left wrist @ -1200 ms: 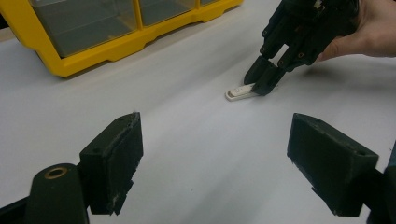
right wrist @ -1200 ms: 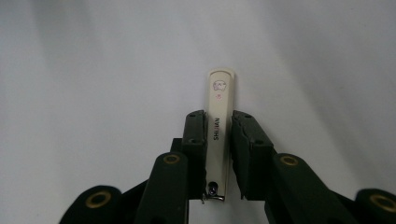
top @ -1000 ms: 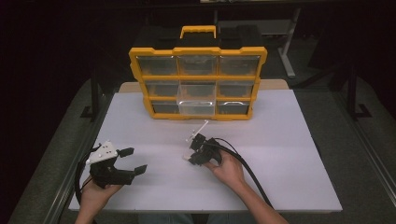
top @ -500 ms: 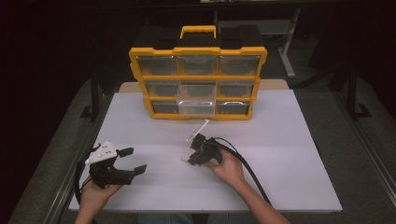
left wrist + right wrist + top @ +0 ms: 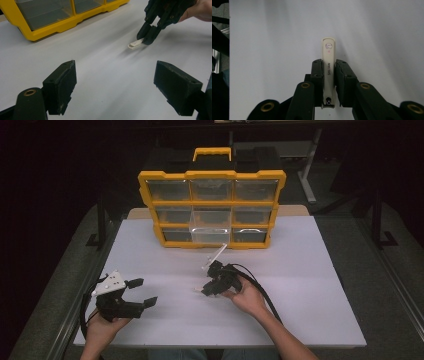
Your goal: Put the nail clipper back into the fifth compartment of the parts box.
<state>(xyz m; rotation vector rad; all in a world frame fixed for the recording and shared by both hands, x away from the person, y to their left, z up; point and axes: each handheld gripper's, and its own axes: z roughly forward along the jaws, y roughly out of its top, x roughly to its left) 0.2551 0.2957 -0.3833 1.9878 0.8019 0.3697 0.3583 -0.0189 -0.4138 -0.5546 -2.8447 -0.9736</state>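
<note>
A slim cream-white bar [image 5: 329, 52] with small print and a rivet at its near end, like a nail clipper, is clamped lengthwise between my right gripper's [image 5: 329, 63] jaws. Its far end sticks out past the fingertips, low over the white table [image 5: 310, 270]. In the high view the right gripper [image 5: 212, 287] is at mid-table, pointing left, with the bar's tip [image 5: 198, 291] showing. The left gripper view shows the same bar [image 5: 133, 44] nearly touching the tabletop. My left gripper [image 5: 144, 292] rests at the front left, open and empty, its jaws [image 5: 117, 82] far apart.
A yellow organizer case [image 5: 212, 175] with clear drawers stands upright at the table's back. Its bottom middle drawer [image 5: 210, 234] is pulled out a little. A black cable [image 5: 265, 295] trails from the right gripper along the forearm.
</note>
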